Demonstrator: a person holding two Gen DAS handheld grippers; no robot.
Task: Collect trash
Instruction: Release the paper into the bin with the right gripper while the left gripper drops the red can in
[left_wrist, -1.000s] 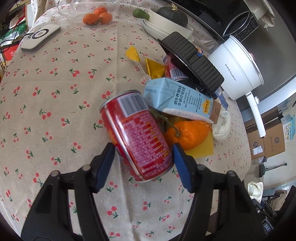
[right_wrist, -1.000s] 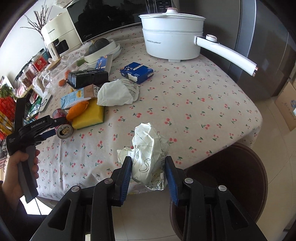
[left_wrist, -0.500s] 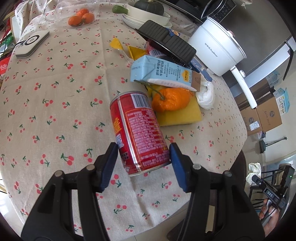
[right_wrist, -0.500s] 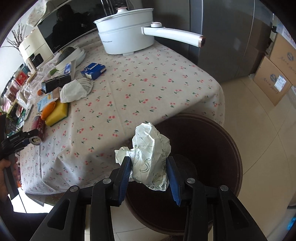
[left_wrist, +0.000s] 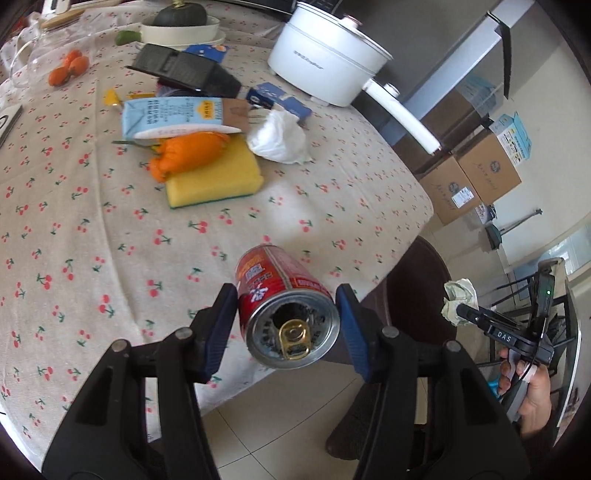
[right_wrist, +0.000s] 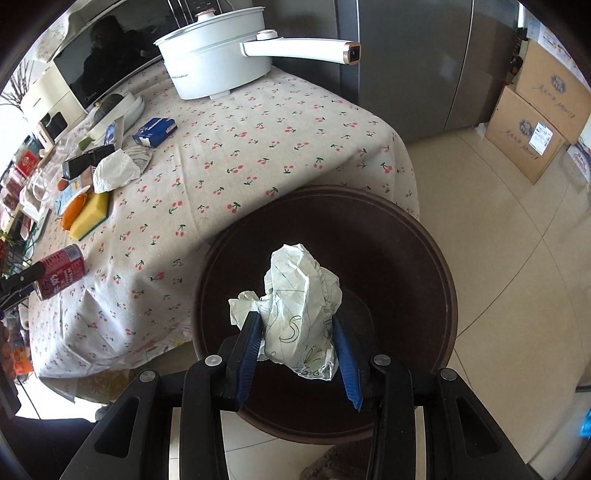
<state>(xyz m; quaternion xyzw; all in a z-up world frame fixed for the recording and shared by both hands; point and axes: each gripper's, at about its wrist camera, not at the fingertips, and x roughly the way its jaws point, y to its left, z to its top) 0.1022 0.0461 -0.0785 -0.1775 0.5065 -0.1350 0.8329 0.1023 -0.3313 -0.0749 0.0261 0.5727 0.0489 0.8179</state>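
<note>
A red drink can (left_wrist: 291, 332) hangs over the table's near edge with its pull-tab end facing the left wrist camera. My left gripper (left_wrist: 286, 291) grips it by the sides, its jaws still closing on it. A crumpled white paper ball (right_wrist: 299, 288) with pen marks sits between the blue pads of my right gripper (right_wrist: 295, 319), which is shut on it. The paper hangs over the mouth of a round dark brown bin (right_wrist: 439, 266) on the floor beside the table. The right wrist view shows the can (right_wrist: 61, 271) at the far left.
On the cherry-print tablecloth (left_wrist: 110, 240) lie a blue milk carton (left_wrist: 173, 118), orange peel (left_wrist: 188, 153), a yellow sponge (left_wrist: 212, 177) and a white tissue wad (left_wrist: 279, 138). A white pot (left_wrist: 328, 70) stands at the back. Cardboard boxes (left_wrist: 476, 177) sit on the floor.
The left gripper lifted the can from beside the sponge, carried it towards the table edge and rolled it end-on. The right gripper carried the paper from the table edge out over the bin.
</note>
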